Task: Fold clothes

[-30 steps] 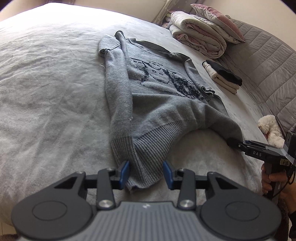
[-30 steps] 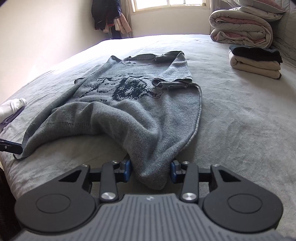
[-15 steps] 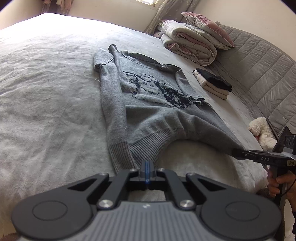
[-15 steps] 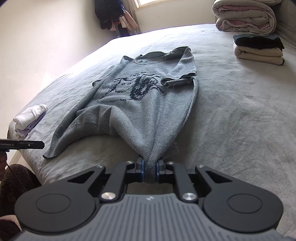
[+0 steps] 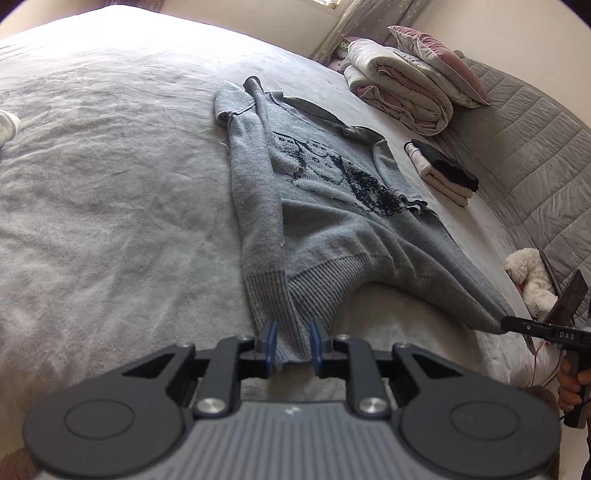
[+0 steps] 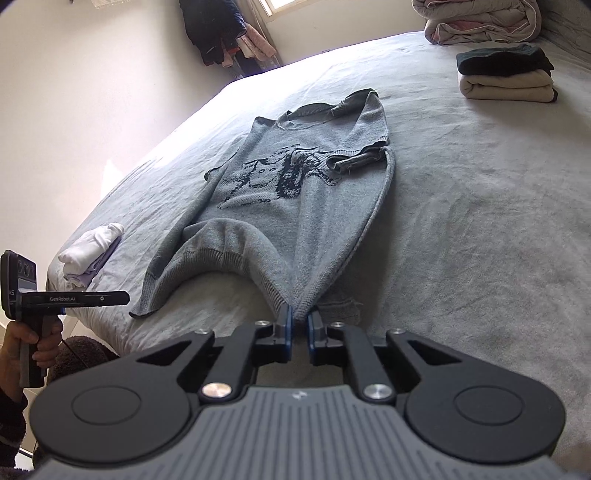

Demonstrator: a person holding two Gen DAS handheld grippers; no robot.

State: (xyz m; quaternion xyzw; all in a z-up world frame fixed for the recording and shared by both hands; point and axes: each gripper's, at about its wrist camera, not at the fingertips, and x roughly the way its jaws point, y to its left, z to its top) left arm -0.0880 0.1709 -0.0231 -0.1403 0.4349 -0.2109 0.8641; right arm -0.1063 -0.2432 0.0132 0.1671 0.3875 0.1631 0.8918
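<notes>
Grey sweater (image 5: 325,229) with dark knit motif, hem pinched in right hand-held gripper (image 6: 300,334), seemingly slack between opening left hand-held gripper (image 5: 293,345)

Rolled duvet (image 5: 400,94), pillow (image 5: 439,62), plush toy (image 5: 528,273)

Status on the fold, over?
Left gripper opening, grey knitted sweater hem between jaws. Right gripper clamped on other hem corner. Nothing blocking the fold.

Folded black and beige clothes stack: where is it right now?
On the bed, upper right in the right wrist view: the folded clothes stack lies right of the grey sweater, just below the rolled duvet.
</notes>
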